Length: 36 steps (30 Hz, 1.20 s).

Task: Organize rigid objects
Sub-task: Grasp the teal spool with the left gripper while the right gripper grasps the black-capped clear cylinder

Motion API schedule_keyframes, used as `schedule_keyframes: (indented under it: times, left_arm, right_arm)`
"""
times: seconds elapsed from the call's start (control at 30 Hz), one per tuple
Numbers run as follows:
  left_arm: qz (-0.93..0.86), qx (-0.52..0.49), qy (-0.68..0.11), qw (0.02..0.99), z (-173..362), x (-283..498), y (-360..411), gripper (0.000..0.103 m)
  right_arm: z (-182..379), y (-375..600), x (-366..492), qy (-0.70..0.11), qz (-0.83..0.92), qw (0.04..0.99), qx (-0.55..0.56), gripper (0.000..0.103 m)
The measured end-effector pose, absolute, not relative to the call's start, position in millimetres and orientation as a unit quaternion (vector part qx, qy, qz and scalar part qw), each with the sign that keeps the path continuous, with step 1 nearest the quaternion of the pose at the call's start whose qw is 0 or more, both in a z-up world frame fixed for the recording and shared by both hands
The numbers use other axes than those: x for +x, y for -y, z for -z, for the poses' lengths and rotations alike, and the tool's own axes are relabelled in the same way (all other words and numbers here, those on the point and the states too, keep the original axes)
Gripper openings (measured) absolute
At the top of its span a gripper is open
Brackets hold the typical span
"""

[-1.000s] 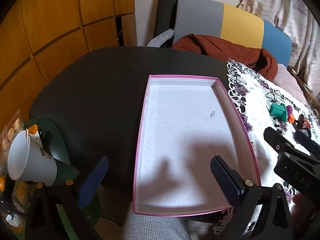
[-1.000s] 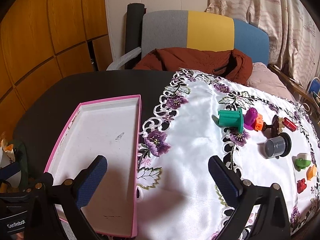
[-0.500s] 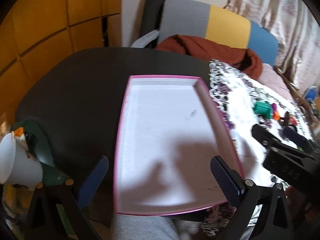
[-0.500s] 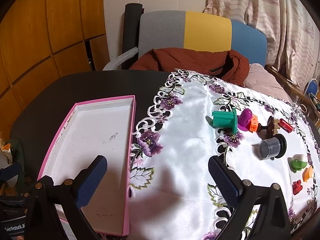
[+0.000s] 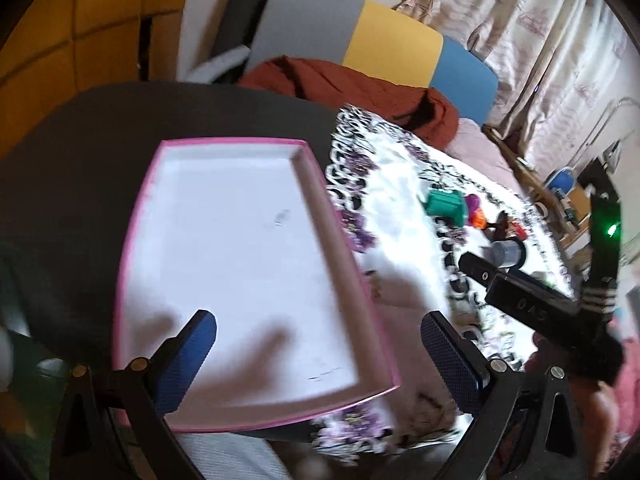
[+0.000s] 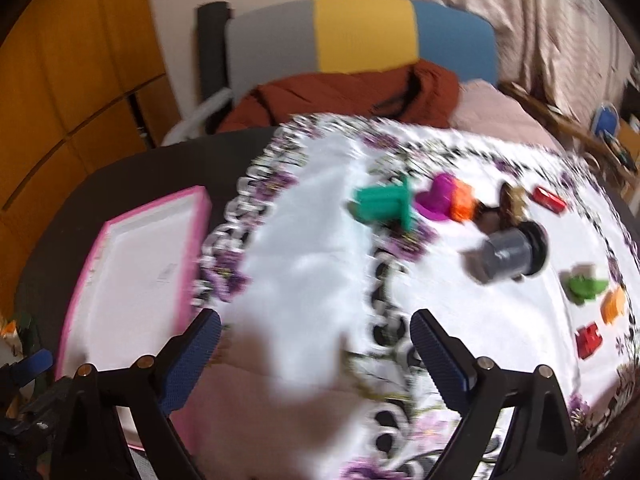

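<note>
Approach step | both claws, left claw (image 5: pixel 318 356) and right claw (image 6: pixel 316 354), spread, empty | shallow pink-rimmed white tray (image 5: pixel 224 148) held nothing | next: right claw reaches green plastic spool-shaped toy (image 6: pixel 382 206).

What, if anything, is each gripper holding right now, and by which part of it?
Nothing is held. The left gripper is open above the pink-rimmed white tray; the right gripper is open above the white embroidered tablecloth.
</note>
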<state>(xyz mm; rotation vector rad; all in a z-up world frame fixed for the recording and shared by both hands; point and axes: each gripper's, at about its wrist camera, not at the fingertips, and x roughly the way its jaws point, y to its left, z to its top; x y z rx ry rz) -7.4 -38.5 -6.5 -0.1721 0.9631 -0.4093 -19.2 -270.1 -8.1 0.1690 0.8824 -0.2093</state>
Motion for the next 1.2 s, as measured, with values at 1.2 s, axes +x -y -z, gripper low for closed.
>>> schedule_keyframes:
  times: [1.2]
  left_arm:
    - [0.302,-0.016,-0.492,0.816,14,38,197,0.103]
  right_arm:
    - [46,431,32,-0.504,0.124,0.854,0.039,0.069]
